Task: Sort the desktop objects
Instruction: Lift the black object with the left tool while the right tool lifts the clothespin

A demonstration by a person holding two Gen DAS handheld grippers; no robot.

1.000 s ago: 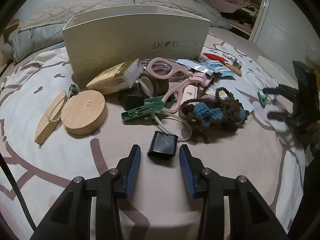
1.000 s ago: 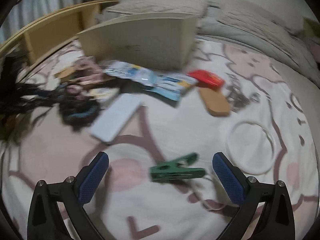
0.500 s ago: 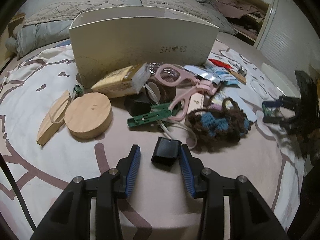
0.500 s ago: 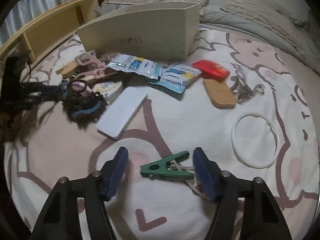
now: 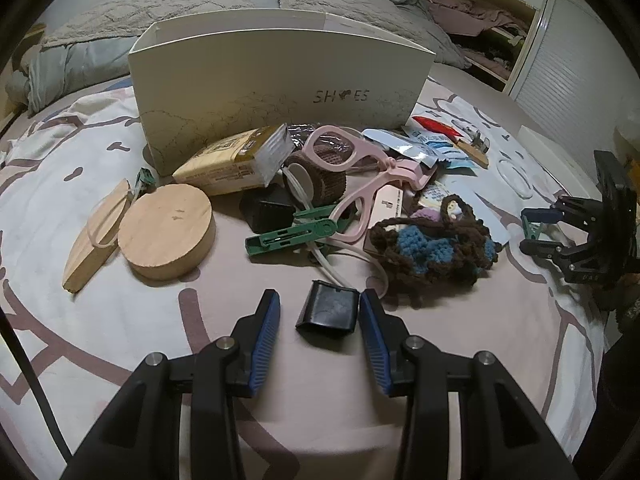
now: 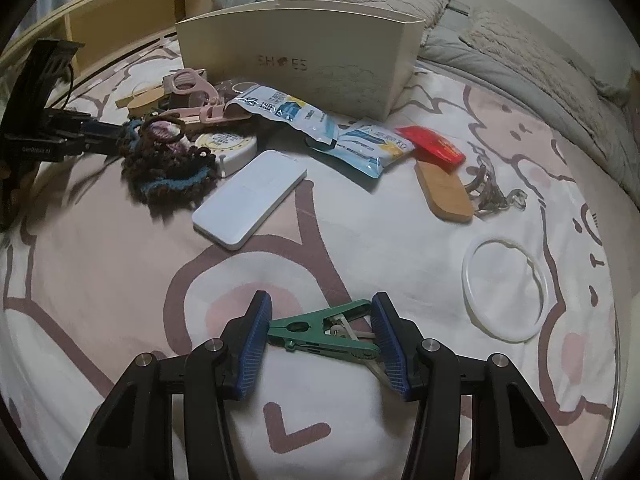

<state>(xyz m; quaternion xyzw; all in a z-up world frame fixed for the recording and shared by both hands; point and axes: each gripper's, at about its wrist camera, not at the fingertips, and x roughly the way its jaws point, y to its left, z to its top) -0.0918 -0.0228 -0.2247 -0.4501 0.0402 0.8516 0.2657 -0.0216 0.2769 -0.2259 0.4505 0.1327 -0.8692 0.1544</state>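
My left gripper (image 5: 319, 322) is open, its fingers on either side of a small black box (image 5: 328, 310) that lies on the bedsheet; the right pad touches it, the left pad stands apart. My right gripper (image 6: 322, 334) is shut on a green clothespin (image 6: 320, 334), both blue pads against its ends. A cream shoe box (image 5: 280, 80) stands open at the back, also in the right wrist view (image 6: 312, 52). A pile of loose objects lies in front of it.
The pile holds a wooden disc (image 5: 168, 230), pink glasses (image 5: 352, 168), a crocheted pouch (image 5: 436, 248), a second green clip (image 5: 292, 236). A white flat case (image 6: 250, 198), snack packets (image 6: 360, 146), a wooden piece (image 6: 444, 190) and a white ring (image 6: 506, 288) lie on the sheet.
My right gripper has closed from wide open onto the green clothespin. My left gripper has moved forward so the black box sits between its fingers.
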